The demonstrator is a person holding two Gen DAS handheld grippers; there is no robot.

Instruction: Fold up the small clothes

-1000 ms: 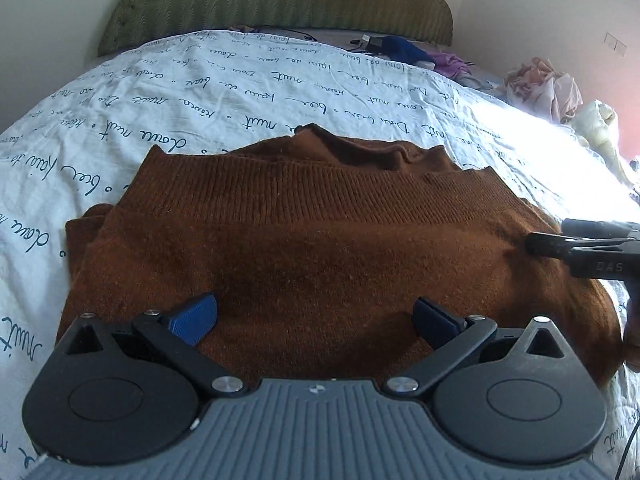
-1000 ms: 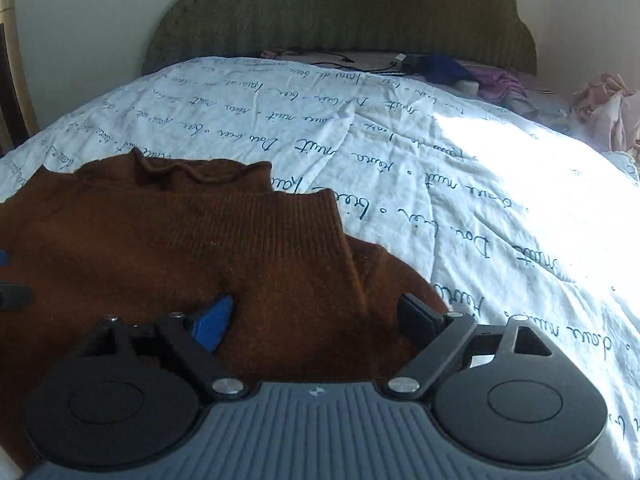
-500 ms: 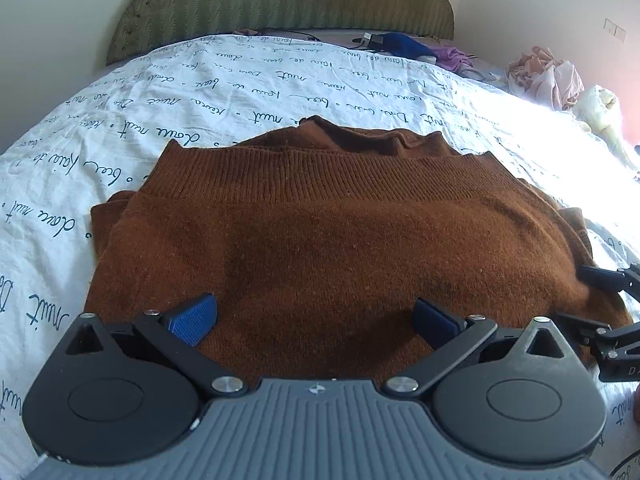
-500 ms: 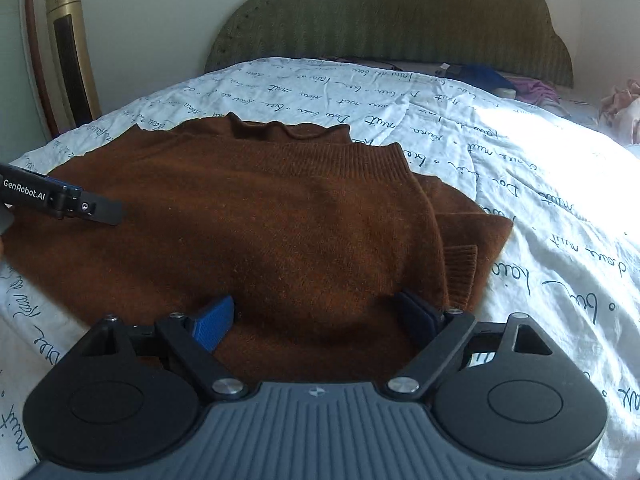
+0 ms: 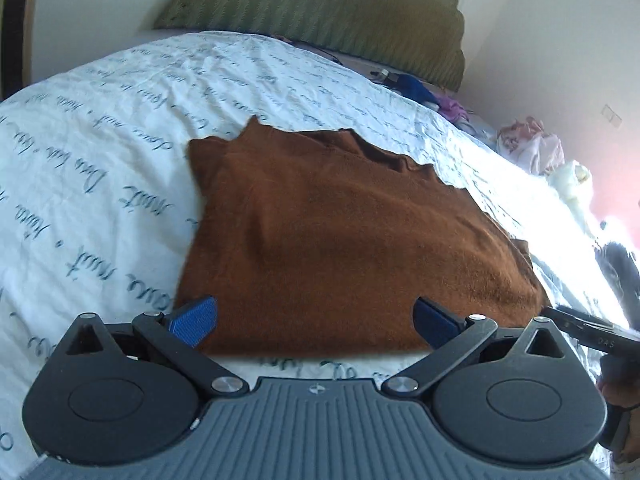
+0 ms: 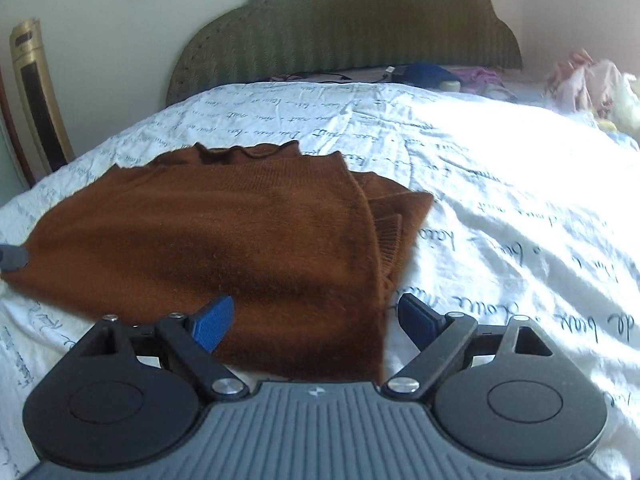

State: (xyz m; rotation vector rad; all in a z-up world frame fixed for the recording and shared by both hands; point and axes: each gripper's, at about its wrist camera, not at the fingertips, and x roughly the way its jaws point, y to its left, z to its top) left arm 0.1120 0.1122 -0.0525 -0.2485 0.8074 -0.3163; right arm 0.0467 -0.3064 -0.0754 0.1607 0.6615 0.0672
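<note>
The left tool [image 5: 316,320] stands wide, its blue pads apart and clear of cloth, poised above the near hem of the brown sweater [image 5: 340,232]. The right tool [image 6: 316,318] is equally wide and holds nothing; in its own view the sweater's near right corner lies between its fingers, the right pad [image 6: 418,320] over bare bedsheet [image 6: 500,208].

The sweater lies already folded on the bed, a ribbed layer and a tucked sleeve showing at 2 o'clock from the right tool, the collar at 12 o'clock toward the green headboard [image 6: 348,24]. A heap of other clothes [image 6: 588,76] sits far off at 2 o'clock.

As I judge it, the next move is a pinch on the near edge for another fold. The risks: the knit is thick and stacked, so a shallow pinch may catch only the top layer and peel the fold open; a deep one may gather the sheet as well and drag it. Uneven lifting by the two tools would skew the fold or spill the tucked sleeve.
</note>
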